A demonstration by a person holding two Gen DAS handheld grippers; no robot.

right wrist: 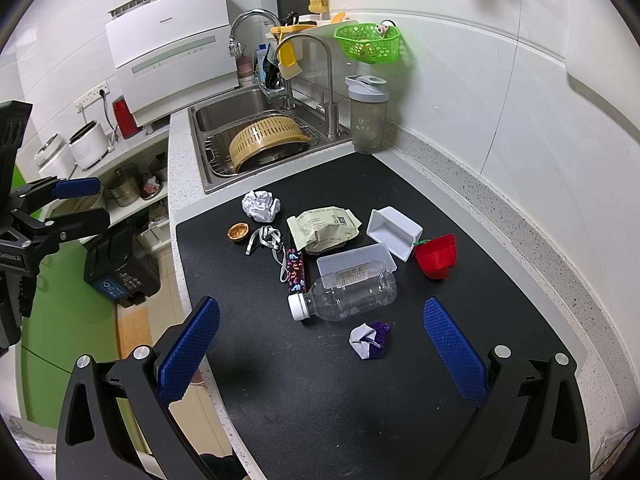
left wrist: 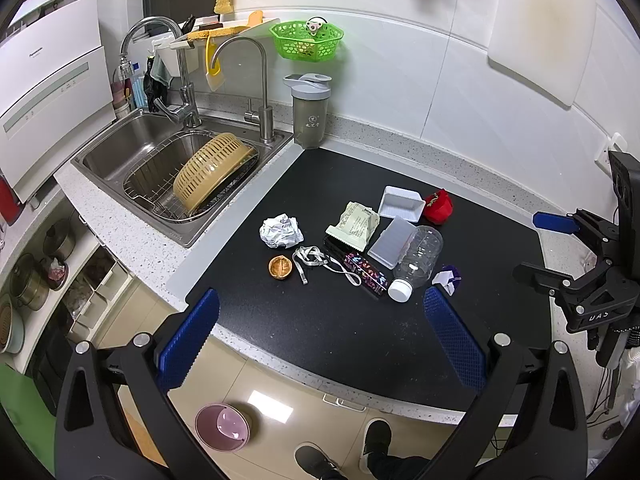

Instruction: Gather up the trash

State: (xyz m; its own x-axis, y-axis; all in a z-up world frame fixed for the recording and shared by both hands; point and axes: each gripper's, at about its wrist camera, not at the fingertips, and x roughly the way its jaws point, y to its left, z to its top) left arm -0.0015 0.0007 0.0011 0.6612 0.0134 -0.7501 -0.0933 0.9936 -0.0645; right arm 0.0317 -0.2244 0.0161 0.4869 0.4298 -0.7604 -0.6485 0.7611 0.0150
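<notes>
On the table's black mat (right wrist: 320, 380) I see the trash spread out: paper ball (right wrist: 261, 205), nutshell (right wrist: 238, 232), wrapper (right wrist: 324, 227), bottle (right wrist: 348, 290). I hold my left tongs (left wrist: 322, 336) and right tongs (right wrist: 320, 344) wide, above the mat, gripping nothing.

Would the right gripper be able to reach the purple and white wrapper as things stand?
Probably yes: the right gripper is open above the mat, the purple and white wrapper lies apart from the clear bottle, nothing between.
</notes>
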